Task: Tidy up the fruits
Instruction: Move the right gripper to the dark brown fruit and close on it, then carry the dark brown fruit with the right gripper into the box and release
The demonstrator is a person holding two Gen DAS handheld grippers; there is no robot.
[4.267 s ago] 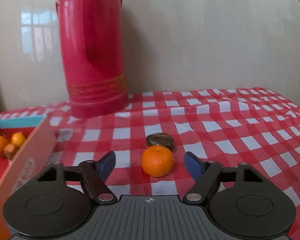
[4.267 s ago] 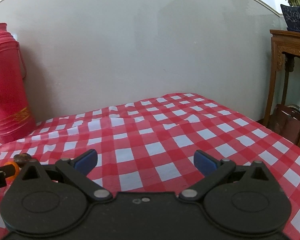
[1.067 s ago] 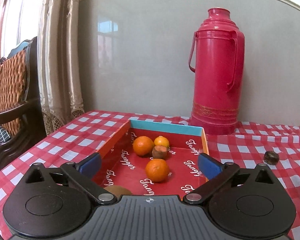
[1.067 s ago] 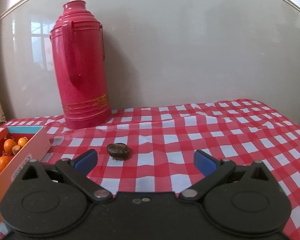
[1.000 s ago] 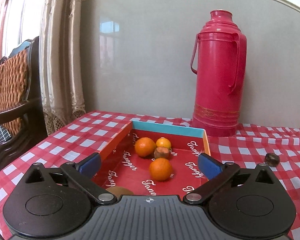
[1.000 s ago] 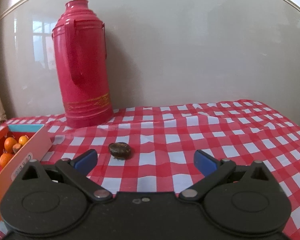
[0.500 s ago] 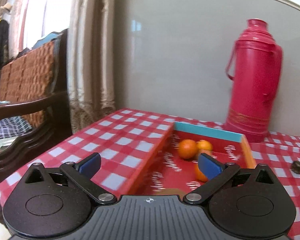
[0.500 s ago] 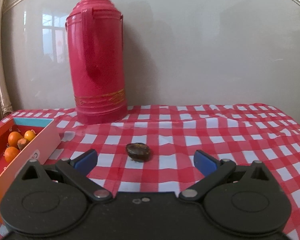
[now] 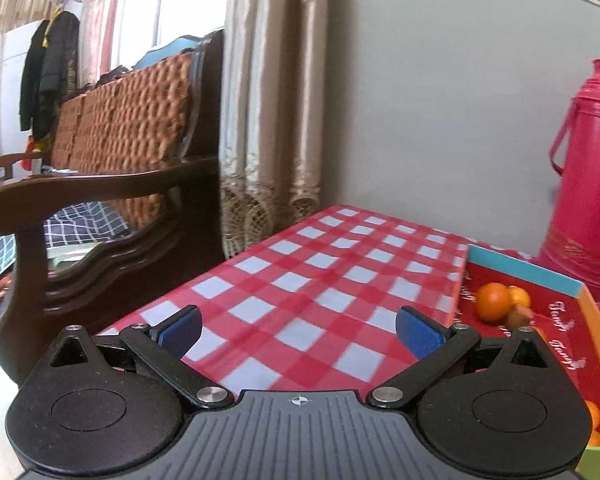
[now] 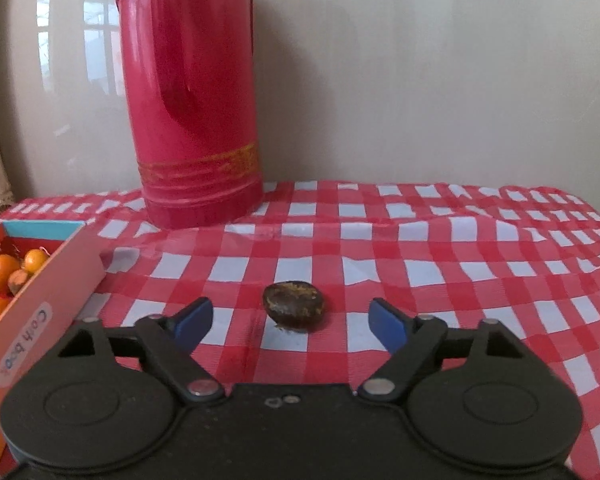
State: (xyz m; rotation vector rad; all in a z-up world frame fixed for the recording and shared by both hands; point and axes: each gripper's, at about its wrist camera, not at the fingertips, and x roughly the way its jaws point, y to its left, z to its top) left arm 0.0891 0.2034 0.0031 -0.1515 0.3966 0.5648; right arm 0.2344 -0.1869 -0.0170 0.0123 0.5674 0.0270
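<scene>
A dark brown fruit [image 10: 294, 306] lies on the red checked tablecloth [image 10: 460, 264]. My right gripper [image 10: 290, 322] is open and empty, its blue fingertips either side of the fruit and just short of it. A red cardboard box [image 10: 40, 308] at the left holds several oranges [image 10: 4, 268]. In the left wrist view the box [image 9: 556, 320] sits at the right with an orange [image 9: 494, 302] inside. My left gripper [image 9: 298, 326] is open and empty, pointing over bare cloth left of the box.
A tall red thermos [image 10: 192, 92] stands by the wall behind the fruit; it also shows in the left wrist view [image 9: 588, 184]. A dark wooden chair [image 9: 100, 208] and curtains [image 9: 268, 100] stand past the table's left edge.
My left gripper has swung left, away from the box, which now sits at the frame's right. My right gripper has moved forward to the dark fruit, which now lies between its fingertips.
</scene>
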